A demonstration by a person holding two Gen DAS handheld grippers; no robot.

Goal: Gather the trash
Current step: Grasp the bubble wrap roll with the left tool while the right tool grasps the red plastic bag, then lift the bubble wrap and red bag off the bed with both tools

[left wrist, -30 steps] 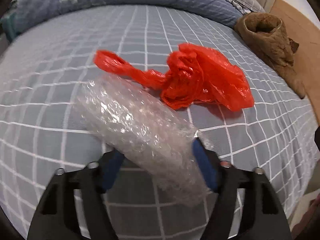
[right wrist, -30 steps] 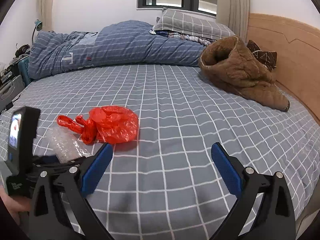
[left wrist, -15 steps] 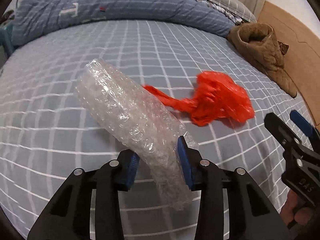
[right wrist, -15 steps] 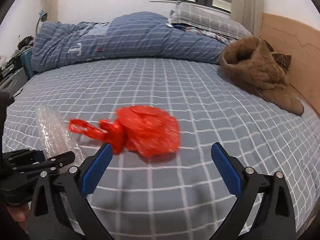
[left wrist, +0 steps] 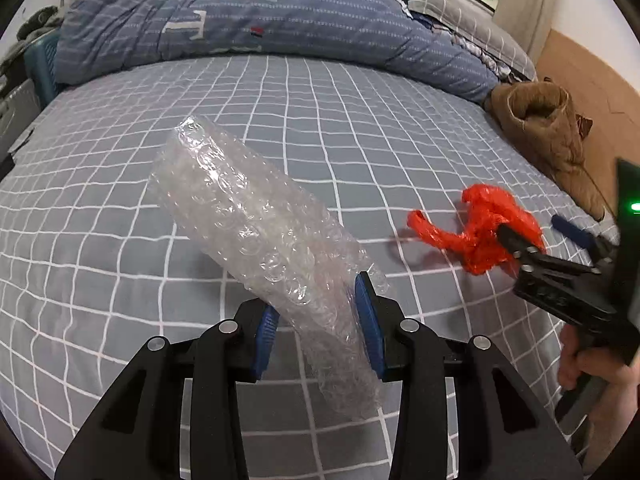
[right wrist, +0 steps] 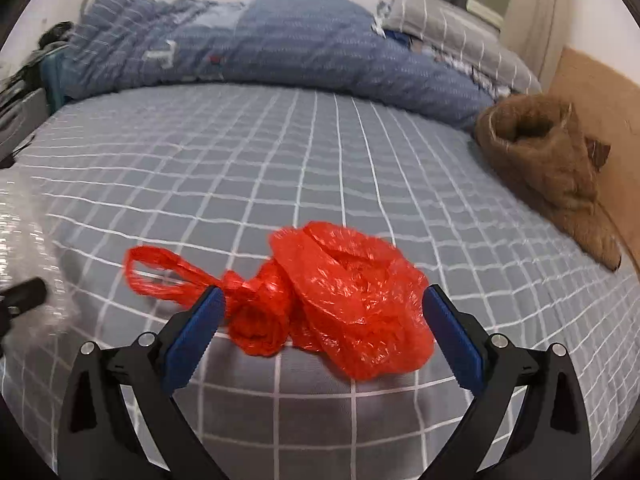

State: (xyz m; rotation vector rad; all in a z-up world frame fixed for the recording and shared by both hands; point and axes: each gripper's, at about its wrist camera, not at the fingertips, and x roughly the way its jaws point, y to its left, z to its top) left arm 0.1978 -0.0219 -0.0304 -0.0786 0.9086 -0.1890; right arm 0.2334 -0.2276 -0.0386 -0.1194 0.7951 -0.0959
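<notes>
My left gripper (left wrist: 318, 322) is shut on a clear roll of bubble wrap (left wrist: 256, 232) and holds it lifted above the bed, its far end pointing up and left. A crumpled red plastic bag (right wrist: 340, 300) lies on the grey checked bed sheet (right wrist: 280, 168). My right gripper (right wrist: 320, 320) is open, its blue pads on either side of the bag. In the left wrist view the red bag (left wrist: 480, 232) shows at the right with the right gripper (left wrist: 536, 236) around it. The bubble wrap shows blurred at the left edge of the right wrist view (right wrist: 24, 240).
A rolled blue striped duvet (left wrist: 260, 20) and grey pillows (right wrist: 448, 28) lie along the far side of the bed. A brown fleece garment (right wrist: 552, 168) lies at the right by the wooden headboard (right wrist: 600, 92). A blue crate (left wrist: 42, 68) stands beyond the bed's left edge.
My left gripper has closed on the bubble wrap and lifted it, pulling back from the bag. My right gripper has moved forward until its open pads flank the red bag.
</notes>
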